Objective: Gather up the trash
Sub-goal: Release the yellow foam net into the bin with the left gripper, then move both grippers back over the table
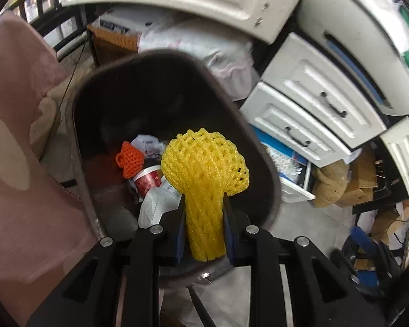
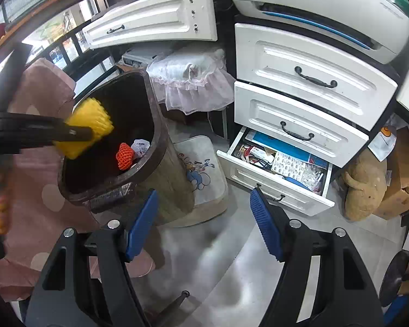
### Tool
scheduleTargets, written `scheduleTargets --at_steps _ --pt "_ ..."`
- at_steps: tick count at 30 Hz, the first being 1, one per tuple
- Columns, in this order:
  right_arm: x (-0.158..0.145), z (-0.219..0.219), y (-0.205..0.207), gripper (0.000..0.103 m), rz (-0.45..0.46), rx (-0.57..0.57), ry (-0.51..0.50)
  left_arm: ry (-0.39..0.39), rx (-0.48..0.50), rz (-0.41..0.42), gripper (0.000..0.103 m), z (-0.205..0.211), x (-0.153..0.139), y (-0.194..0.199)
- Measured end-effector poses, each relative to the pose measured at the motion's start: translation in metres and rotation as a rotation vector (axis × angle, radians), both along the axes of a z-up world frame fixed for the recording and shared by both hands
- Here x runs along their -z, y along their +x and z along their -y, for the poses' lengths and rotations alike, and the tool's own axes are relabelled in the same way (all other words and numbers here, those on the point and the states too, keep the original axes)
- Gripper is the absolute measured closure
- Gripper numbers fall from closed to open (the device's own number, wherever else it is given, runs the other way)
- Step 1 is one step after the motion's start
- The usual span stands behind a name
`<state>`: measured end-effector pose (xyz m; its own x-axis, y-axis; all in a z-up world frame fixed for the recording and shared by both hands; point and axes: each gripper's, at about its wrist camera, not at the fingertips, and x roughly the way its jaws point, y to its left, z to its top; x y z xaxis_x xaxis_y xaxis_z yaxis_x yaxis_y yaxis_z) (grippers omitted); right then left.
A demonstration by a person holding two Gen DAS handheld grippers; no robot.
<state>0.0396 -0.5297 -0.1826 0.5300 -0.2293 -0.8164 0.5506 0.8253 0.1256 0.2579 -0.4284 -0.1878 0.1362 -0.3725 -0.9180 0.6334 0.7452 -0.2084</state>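
Trash in the form of a yellow foam fruit net (image 1: 201, 188) is pinched between the blue pads of the left gripper (image 1: 204, 218), its flared end projecting over the open mouth of the dark bin (image 1: 259, 147); it is held there, it is judged, so that a release would drop it straight inside. An orange foam net (image 1: 129, 159), a red paper cup (image 1: 148, 181), crumpled paper and a white mask are already seen at the bottom of the bin; print is visible on the cup and the paper, but none of it can be read. The right gripper (image 2: 204, 223) is spread wide with nothing between its pads, kept above the floor clear of the bin, apparently free for the next item. A bottom drawer (image 2: 275, 185) of the white cabinet stands pulled out beside the bin; a cartoon-printed cushion (image 2: 201, 174) lies on the floor between them.
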Motion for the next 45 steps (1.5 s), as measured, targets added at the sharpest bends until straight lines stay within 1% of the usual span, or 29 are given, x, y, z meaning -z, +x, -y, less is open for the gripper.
scheduleTargets --at_steps 2,6,7,8,9,10,11,14,16,20,24,26,27,28,29,32,34,35,37,39,41,42,43,45 --pt "-0.003 -0.001 -0.005 0.033 0.015 0.003 -0.006 0.013 -0.013 -0.014 0.079 0.002 0.011 0.006" --pt "-0.010 -0.003 -0.013 0.033 0.043 0.002 -0.018 0.049 -0.027 -0.018 0.072 0.004 0.026 0.013" --pt "-0.012 -0.004 -0.014 0.033 0.048 0.000 -0.020 0.052 -0.036 -0.023 0.064 0.004 0.029 0.015" --pt "-0.013 -0.004 -0.015 0.033 0.053 -0.001 -0.020 0.050 -0.045 -0.024 0.054 0.003 0.030 0.016" --pt "-0.014 -0.004 -0.016 0.032 0.058 -0.002 -0.020 0.045 -0.056 -0.022 0.048 0.004 0.030 0.016" --pt "-0.015 -0.005 -0.017 0.032 0.063 -0.002 -0.020 0.037 -0.067 -0.015 0.036 0.003 0.029 0.017" --pt "-0.016 -0.004 -0.017 0.032 0.065 -0.003 -0.022 0.028 -0.075 -0.007 0.030 0.003 0.027 0.017" --pt "-0.017 -0.004 -0.017 0.032 0.067 -0.001 -0.030 0.011 -0.079 0.006 0.026 0.005 0.022 0.016" --pt "-0.017 -0.002 -0.017 0.032 0.071 0.001 -0.026 0.006 -0.068 0.014 0.026 0.007 0.016 0.015" --pt "-0.021 -0.004 -0.015 0.032 0.071 0.007 -0.044 -0.040 -0.058 0.026 0.025 0.006 0.000 0.011" --pt "-0.030 -0.002 -0.015 0.032 0.085 0.027 -0.062 -0.093 -0.030 0.057 0.025 0.005 -0.033 0.002" --pt "-0.038 0.000 -0.012 0.031 0.092 0.033 -0.071 -0.134 -0.005 0.095 0.025 0.001 -0.057 -0.004" --pt "-0.042 0.000 -0.011 0.029 0.098 0.031 -0.075 -0.155 0.007 0.119 0.024 -0.004 -0.072 -0.007" --pt "-0.048 -0.002 -0.008 0.028 0.108 0.024 -0.080 -0.169 0.012 0.141 0.021 -0.009 -0.083 -0.009" --pt "-0.054 -0.004 -0.005 0.028 0.120 0.013 -0.085 -0.179 0.011 0.165 0.017 -0.015 -0.094 -0.011" --pt "-0.073 -0.020 0.012 0.028 0.146 -0.044 -0.109 -0.225 -0.004 0.240 0.015 -0.046 -0.128 -0.014" --pt "-0.086 -0.035 0.027 0.028 0.156 -0.097 -0.126 -0.231 -0.020 0.281 0.012 -0.068 -0.145 -0.013" --pt "-0.094 -0.044 0.034 0.027 0.171 -0.123 -0.136 -0.220 -0.041 0.315 0.010 -0.084 -0.155 -0.012" --pt "-0.106 -0.060 0.049 0.023 0.192 -0.174 -0.142 -0.214 -0.074 0.366 0.009 -0.113 -0.171 -0.006" --pt "-0.120 -0.083 0.069 0.022 0.207 -0.237 -0.142 -0.191 -0.122 0.398 0.007 -0.146 -0.183 0.004" --pt "-0.132 -0.109 0.089 0.022 0.226 -0.315 -0.136 -0.177 -0.167 0.416 0.007 -0.179 -0.191 0.013" --pt "-0.137 -0.119 0.097 0.020 0.234 -0.345 -0.132 -0.169 -0.199 0.428 0.007 -0.196 -0.194 0.018" --pt "-0.143 -0.137 0.112 0.019 0.240 -0.398 -0.118 -0.160 -0.241 0.447 0.006 -0.218 -0.196 0.023" --pt "-0.149 -0.163 0.136 0.019 0.235 -0.472 -0.099 -0.132 -0.310 0.476 0.005 -0.254 -0.199 0.030"
